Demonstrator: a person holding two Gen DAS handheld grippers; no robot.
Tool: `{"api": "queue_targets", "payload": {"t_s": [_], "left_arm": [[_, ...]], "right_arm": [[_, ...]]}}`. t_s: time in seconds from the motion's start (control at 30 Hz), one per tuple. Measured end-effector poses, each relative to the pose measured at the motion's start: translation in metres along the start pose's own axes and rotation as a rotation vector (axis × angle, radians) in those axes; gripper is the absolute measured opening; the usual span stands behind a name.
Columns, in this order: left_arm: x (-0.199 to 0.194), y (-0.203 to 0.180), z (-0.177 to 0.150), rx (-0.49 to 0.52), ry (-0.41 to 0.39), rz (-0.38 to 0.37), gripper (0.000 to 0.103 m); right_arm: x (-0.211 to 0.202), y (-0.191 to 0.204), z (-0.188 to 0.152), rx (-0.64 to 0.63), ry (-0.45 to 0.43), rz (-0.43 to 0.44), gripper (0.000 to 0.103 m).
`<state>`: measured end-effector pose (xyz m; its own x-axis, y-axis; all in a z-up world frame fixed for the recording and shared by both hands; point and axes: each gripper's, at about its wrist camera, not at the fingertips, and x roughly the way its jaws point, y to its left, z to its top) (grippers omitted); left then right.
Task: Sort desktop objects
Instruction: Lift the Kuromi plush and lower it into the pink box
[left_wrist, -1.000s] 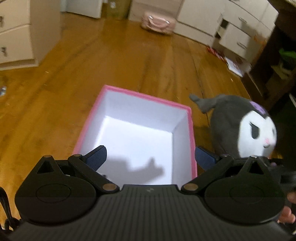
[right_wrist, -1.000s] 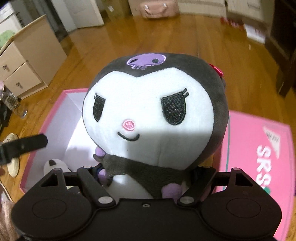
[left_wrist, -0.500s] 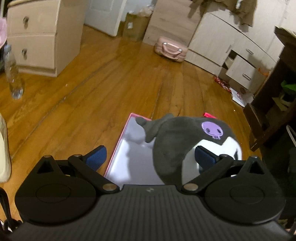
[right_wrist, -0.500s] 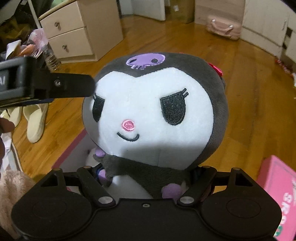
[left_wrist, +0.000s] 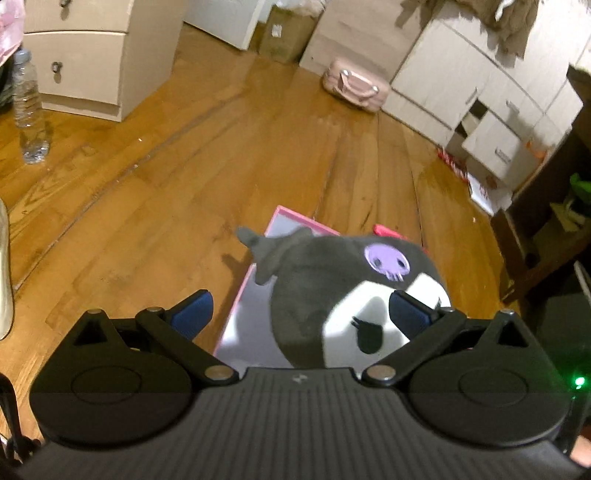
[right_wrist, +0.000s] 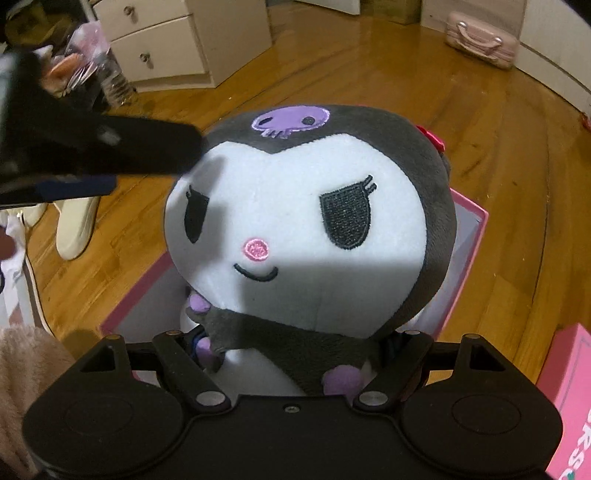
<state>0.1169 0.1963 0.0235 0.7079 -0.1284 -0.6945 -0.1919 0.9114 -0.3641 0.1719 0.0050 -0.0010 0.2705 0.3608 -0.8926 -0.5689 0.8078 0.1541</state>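
A black and white plush toy (right_wrist: 306, 229) with a purple skull on its forehead fills the right wrist view. My right gripper (right_wrist: 291, 354) is shut on its body, the fingertips hidden behind the plush. The toy hangs over a pink box with a white inside (right_wrist: 476, 229), its feet at about rim level. In the left wrist view the plush toy (left_wrist: 332, 291) sits in front of the pink box (left_wrist: 243, 306). My left gripper (left_wrist: 301, 312) is open, its blue pads (left_wrist: 192, 314) spread on either side of the toy's head. One dark left finger (right_wrist: 147, 147) reaches the head's upper left.
A pink lid (right_wrist: 569, 398) with lettering lies to the right of the box. On the wooden floor stand a drawer cabinet (left_wrist: 92, 55), a water bottle (left_wrist: 29, 110), a pink bag (left_wrist: 354, 88) and pale slippers (right_wrist: 74, 229). Dark furniture (left_wrist: 546, 236) stands at the right.
The plush has moved from beside the box to over it, now hiding most of the white inside. The left gripper has drawn back and its finger has come up against the toy's head.
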Motion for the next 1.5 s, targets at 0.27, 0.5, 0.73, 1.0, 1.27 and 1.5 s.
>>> {"api": "queue_targets", "payload": {"t_s": [0.27, 0.5, 0.73, 1.0, 1.27, 1.5], "left_arm": [[0.041, 0.005, -0.009, -0.004, 0.048, -0.096, 0.103], [0.058, 0.009, -0.017, -0.011, 0.084, -0.061, 0.103], [0.066, 0.002, -0.023, 0.002, 0.094, -0.022, 0.103], [0.069, 0.007, -0.024, -0.019, 0.101, -0.033, 0.103], [0.073, 0.007, -0.026, -0.014, 0.107, -0.033, 0.103], [0.074, 0.007, -0.026, -0.003, 0.105, -0.040, 0.103]], "right_arm": [[0.013, -0.014, 0.009, 0.007, 0.030, -0.078, 0.085], [0.026, -0.018, 0.004, 0.034, 0.074, -0.072, 0.086], [0.030, -0.024, -0.001, 0.050, 0.096, -0.075, 0.086], [0.024, -0.025, -0.003, 0.047, 0.100, -0.089, 0.086], [0.016, -0.028, -0.006, 0.049, 0.108, -0.091, 0.086], [0.013, -0.031, -0.009, 0.081, 0.113, -0.063, 0.086]]}}
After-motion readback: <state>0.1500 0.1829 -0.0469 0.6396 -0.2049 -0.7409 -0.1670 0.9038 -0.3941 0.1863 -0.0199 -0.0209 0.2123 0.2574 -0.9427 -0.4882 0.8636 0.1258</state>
